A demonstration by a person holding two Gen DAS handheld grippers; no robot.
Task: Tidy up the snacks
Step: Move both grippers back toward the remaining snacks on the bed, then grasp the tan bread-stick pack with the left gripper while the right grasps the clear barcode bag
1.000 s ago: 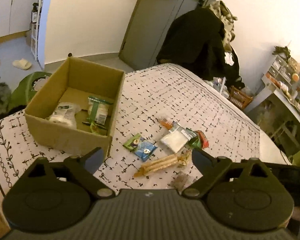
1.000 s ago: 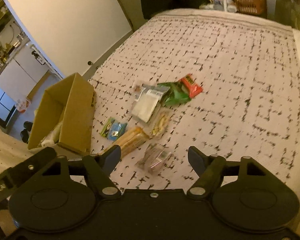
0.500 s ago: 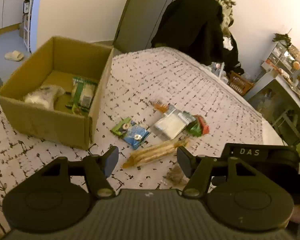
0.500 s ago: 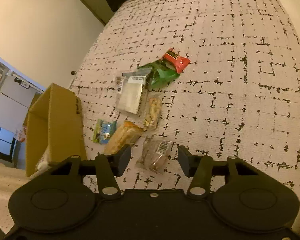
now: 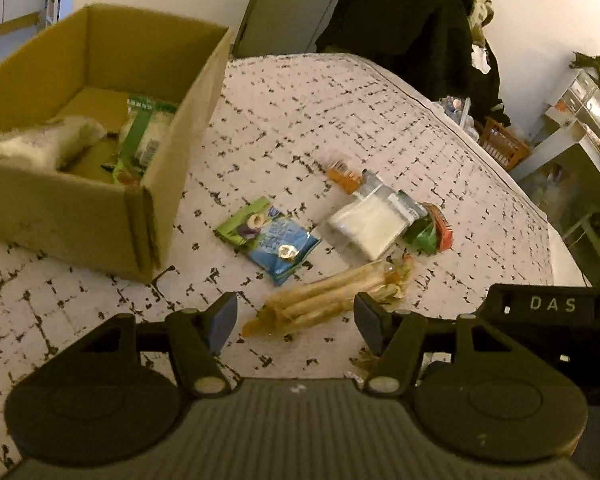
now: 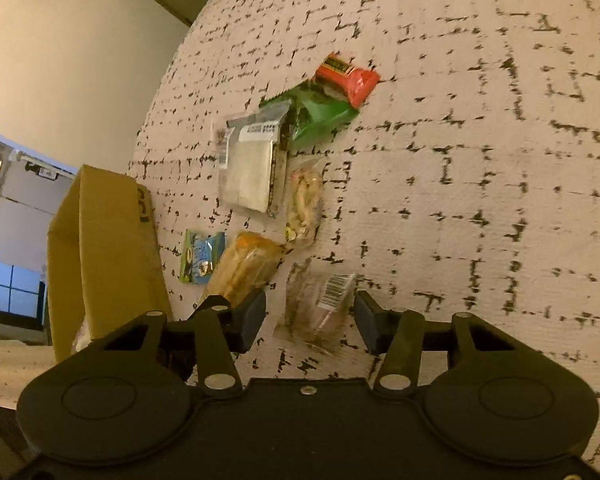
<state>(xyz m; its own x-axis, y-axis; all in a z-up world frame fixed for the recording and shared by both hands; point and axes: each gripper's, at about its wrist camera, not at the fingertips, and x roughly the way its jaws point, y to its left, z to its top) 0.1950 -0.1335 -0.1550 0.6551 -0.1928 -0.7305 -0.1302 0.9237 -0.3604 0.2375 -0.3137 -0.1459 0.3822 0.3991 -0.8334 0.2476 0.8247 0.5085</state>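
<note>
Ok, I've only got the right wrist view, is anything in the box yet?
Observer: Yes. The box holds a white pack and a green-and-white pack.
Operator: And where's the left gripper?
Observer: The left gripper is over the tan pack. Its jaws have just been closing and are open now, with the pack showing between them and the pads not on it.
Operator: Anything hidden behind the white pouch?
Observer: A small orange packet lies just beyond the white pouch.
</note>
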